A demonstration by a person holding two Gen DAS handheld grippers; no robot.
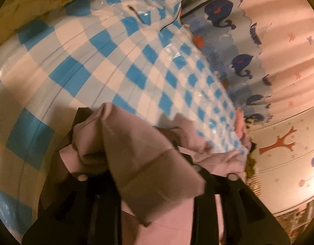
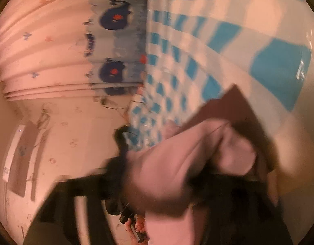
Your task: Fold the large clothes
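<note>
1 pink garment [image 1: 148, 163] draped btwn 2 tools, on 1 checked cloth [image 1: 95, 65].

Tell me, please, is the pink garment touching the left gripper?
Touching: in the left wrist view, the pink garment lies draped across the left gripper, covering its fingers.

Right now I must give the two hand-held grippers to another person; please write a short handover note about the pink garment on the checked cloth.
Left gripper: jaws apart, a fold of the pink fabric garment draped between them; a firm grip cannot be confirmed.
Right gripper: jaws wide, the garment bunched over them, blurred.
Garment: bunched at the near edge of the blue-and-white checked plastic cloth.
Done: no neat fold visible.
Left: spread it flat, then fold.
</note>
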